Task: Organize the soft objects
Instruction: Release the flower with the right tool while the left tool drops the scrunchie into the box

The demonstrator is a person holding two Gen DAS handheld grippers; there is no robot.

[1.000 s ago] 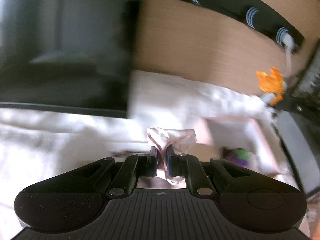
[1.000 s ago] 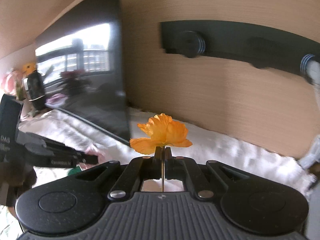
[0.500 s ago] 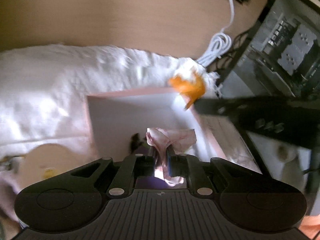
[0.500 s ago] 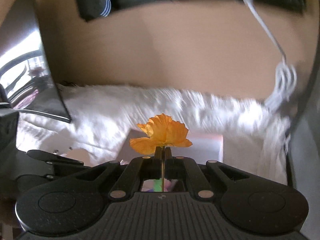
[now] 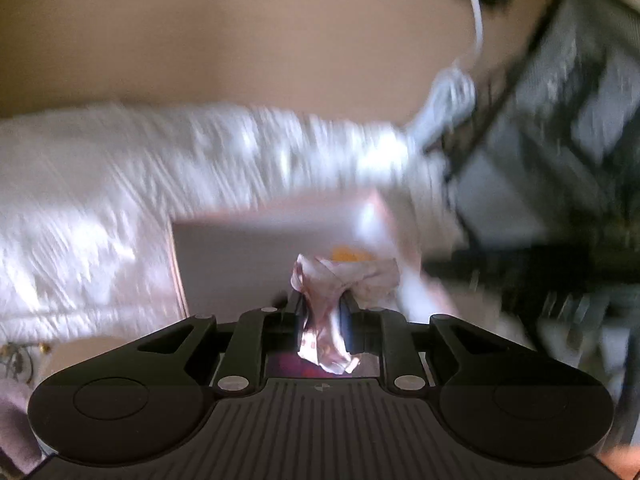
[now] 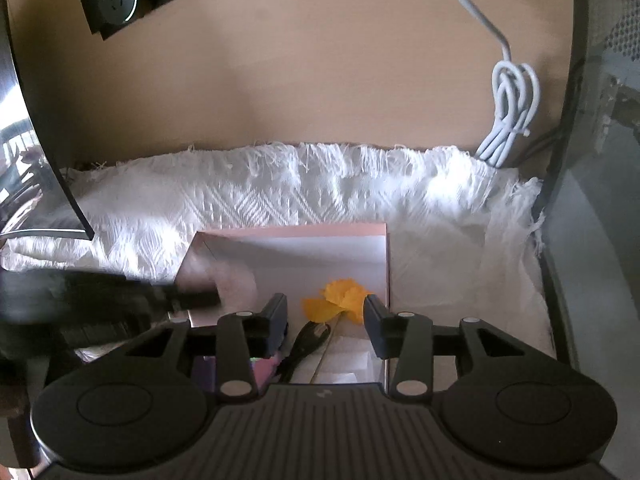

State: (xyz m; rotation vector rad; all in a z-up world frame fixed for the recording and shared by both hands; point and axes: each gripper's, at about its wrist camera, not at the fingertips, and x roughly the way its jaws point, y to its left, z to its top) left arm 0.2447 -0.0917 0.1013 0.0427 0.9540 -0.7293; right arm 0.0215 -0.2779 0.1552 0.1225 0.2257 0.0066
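Flower [image 6: 338, 300] just fell into your box [image 6: 296, 232]; right gripper [image 6: 325, 322] is opening, empty. Left gripper [image 5: 323, 318] is opening around the cloth [image 5: 344, 276].

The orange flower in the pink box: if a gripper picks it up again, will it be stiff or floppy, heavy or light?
The orange flower probably weighs very little: thin crinkled petals on a slim stem. The petals likely flex and crush easily, so the stem seems the safer hold. Lying loose in the pink box, it would likely slide when pushed.
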